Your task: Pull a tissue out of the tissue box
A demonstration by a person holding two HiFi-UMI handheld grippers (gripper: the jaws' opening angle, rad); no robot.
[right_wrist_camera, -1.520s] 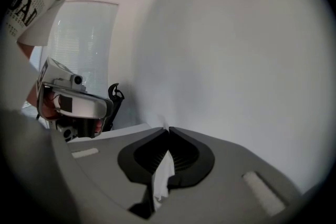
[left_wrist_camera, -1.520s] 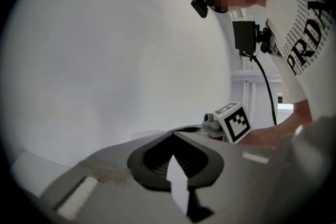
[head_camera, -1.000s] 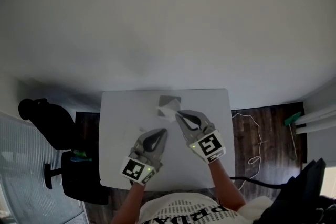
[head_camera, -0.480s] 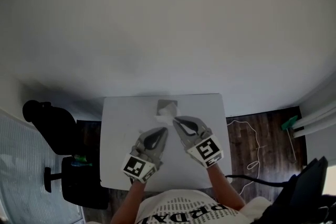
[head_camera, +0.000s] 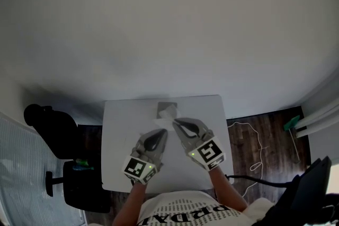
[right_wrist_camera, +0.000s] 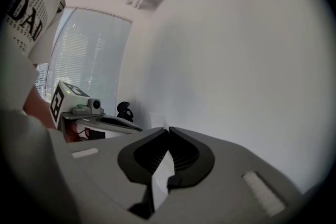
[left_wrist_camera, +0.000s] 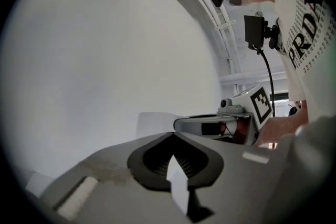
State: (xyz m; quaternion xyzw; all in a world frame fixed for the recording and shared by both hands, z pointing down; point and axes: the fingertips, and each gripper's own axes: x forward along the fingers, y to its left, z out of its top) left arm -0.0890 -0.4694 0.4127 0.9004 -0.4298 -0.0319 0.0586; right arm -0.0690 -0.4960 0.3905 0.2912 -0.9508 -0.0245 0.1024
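Note:
A grey tissue box [head_camera: 168, 105] stands at the far edge of the white table [head_camera: 122, 124]. A white tissue [head_camera: 167, 113] rises from its top toward me. My right gripper [head_camera: 175, 122] is shut on the tissue's near end, and in the left gripper view the sheet [left_wrist_camera: 152, 122] hangs from its tips. My left gripper [head_camera: 162, 133] hovers just left of it, apart from the box, its jaws shut [left_wrist_camera: 171, 134]. A white strip [left_wrist_camera: 177, 183] lies in the hollow behind its tips; I cannot tell what it is. A similar strip [right_wrist_camera: 161, 178] shows behind the right gripper's [right_wrist_camera: 167, 129] tips.
A black office chair [head_camera: 50, 124] stands left of the table. A thin cable [head_camera: 254, 137] loops on the dark wood floor at the right. A plain white wall lies behind the table. A small speck [head_camera: 141, 132] sits on the table left of my left gripper.
Both grippers have lifted a little and drawn back from the box toward me. The tissue stays in the right gripper's tips.

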